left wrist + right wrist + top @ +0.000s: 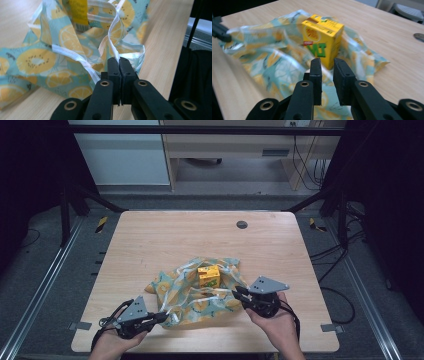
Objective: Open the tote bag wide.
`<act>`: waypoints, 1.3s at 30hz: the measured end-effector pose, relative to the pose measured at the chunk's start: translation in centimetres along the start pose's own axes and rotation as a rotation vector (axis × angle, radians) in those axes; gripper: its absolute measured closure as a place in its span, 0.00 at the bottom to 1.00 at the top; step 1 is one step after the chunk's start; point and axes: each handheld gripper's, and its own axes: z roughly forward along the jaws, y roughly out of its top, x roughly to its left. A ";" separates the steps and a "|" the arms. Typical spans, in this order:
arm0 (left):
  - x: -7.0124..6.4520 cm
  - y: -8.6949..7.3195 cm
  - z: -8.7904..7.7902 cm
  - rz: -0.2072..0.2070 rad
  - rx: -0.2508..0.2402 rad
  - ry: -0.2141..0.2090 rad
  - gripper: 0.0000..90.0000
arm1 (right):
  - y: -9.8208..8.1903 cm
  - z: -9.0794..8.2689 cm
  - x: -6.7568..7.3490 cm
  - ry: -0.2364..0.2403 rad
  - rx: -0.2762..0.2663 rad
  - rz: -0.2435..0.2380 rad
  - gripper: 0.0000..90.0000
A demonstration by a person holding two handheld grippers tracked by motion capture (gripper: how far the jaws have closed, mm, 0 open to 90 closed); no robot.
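- Lying crumpled on the near half of the wooden table (150, 235), a thin bag (195, 295) printed with lemon and kiwi slices on pale blue is spreading out between the two grippers.
- Standing upright on the middle of that bag, a small yellow carton (209, 276) with green lettering is showing clearly in the right gripper view (322, 41), with the fabric bunching around its base.
- Running over the folds, a white ribbon handle (110, 37) is looping up from the bag's near edge in the left gripper view.
- Pinching that white handle at the bag's near left corner, the left gripper (161, 316) is keeping its jaws pressed fully together on it; the left gripper view (119, 63) is showing the strip rising from between the two black tips.
- Sitting at the bag's right edge, the right gripper (239, 294) is pointing towards the carton with its jaws a narrow way apart.
- Looking along those jaws in the right gripper view (327, 66), nothing is being squeezed between them; the bag's fabric is lying beneath and beyond the tips, and whether they are touching it I cannot tell.
- Resting near the table's far edge, a small dark round cap (242, 224) is sitting well apart from the bag.
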 end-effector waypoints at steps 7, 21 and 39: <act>0.6 -0.6 0.5 -0.004 0.031 0.018 0.99 | 1.4 0.6 -1.5 -0.056 0.004 -0.003 0.81; 0.7 -1.0 1.1 -0.016 0.049 0.033 0.98 | 2.5 3.8 -3.0 -0.126 0.082 -0.013 0.48; 1.3 -1.5 1.5 -0.024 0.071 0.055 0.98 | 1.8 6.7 -3.9 -0.127 0.142 -0.001 0.51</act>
